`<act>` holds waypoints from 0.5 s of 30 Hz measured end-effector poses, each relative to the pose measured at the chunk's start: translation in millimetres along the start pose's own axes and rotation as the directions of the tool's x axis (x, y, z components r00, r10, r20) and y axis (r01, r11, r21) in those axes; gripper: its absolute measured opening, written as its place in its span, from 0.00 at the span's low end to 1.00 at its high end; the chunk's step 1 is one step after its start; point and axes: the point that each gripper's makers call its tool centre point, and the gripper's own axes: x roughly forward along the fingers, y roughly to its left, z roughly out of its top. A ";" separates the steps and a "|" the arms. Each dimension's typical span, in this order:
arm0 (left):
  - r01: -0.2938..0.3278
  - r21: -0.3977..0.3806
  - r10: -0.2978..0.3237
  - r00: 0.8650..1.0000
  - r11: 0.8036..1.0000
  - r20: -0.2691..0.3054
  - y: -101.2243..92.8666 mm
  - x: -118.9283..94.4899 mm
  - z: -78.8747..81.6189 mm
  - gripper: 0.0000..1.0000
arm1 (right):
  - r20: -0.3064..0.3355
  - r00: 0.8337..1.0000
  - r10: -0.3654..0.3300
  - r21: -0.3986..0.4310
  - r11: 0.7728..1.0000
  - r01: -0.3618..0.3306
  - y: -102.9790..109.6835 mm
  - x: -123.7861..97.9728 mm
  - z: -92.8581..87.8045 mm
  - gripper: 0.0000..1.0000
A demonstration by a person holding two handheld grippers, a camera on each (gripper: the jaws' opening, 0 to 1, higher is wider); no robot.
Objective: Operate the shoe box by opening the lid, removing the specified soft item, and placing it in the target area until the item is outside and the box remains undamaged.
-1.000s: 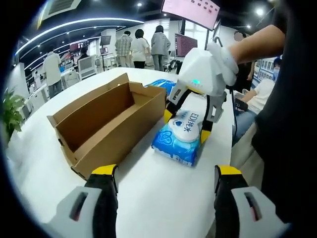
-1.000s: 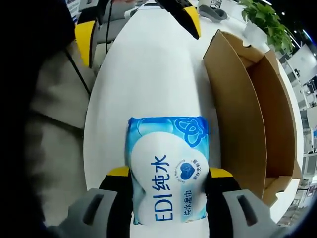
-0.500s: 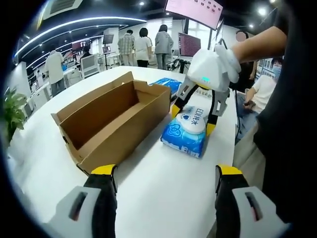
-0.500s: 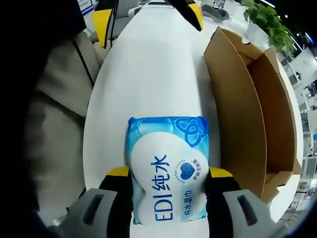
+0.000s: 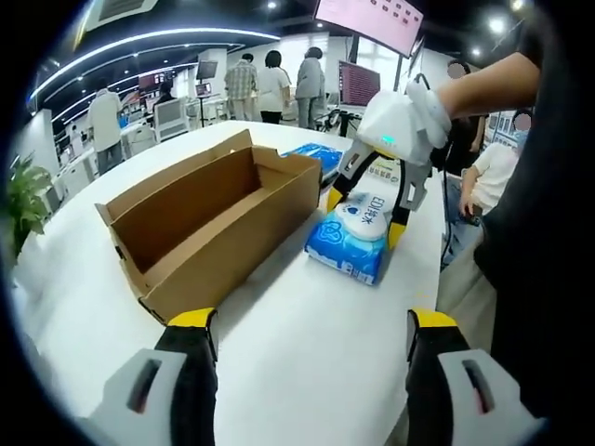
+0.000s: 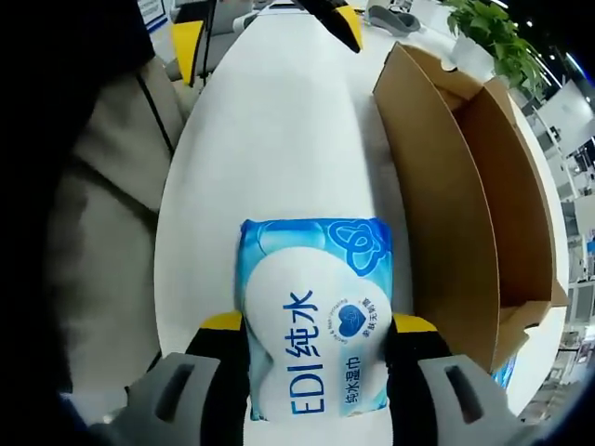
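- The right gripper (image 6: 316,358) pinches the blue wet-wipes pack (image 6: 316,311) by one end, just beside the open cardboard shoe box (image 5: 209,228), seemingly just above the white table (image 5: 307,353).
- The left gripper (image 5: 311,372) hangs spread and empty.
- Lower the pack flat near the table's edge, then release without nudging the box.

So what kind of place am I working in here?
Probably an open office or demo hall. Behind the white table with the cardboard box, a group of people stands among desks with monitors, a big ceiling screen hangs overhead, and a potted plant sits nearby.
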 end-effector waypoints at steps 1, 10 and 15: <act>0.000 0.001 0.000 1.000 1.000 -0.001 -0.1 0.1 -0.3 0.84 | -0.001 1.000 0.000 0.002 1.000 0.000 -0.2 -0.3 -0.6 0.56; -0.001 0.025 0.002 1.000 1.000 -0.025 1.0 2.9 -3.1 0.82 | -0.007 1.000 0.004 -0.012 1.000 -0.004 -2.4 -2.5 -11.0 0.56; 0.005 0.047 -0.005 1.000 0.999 -0.001 0.1 1.5 3.3 0.76 | -0.006 1.000 0.002 -0.008 1.000 -0.002 -3.4 -3.3 -15.2 0.56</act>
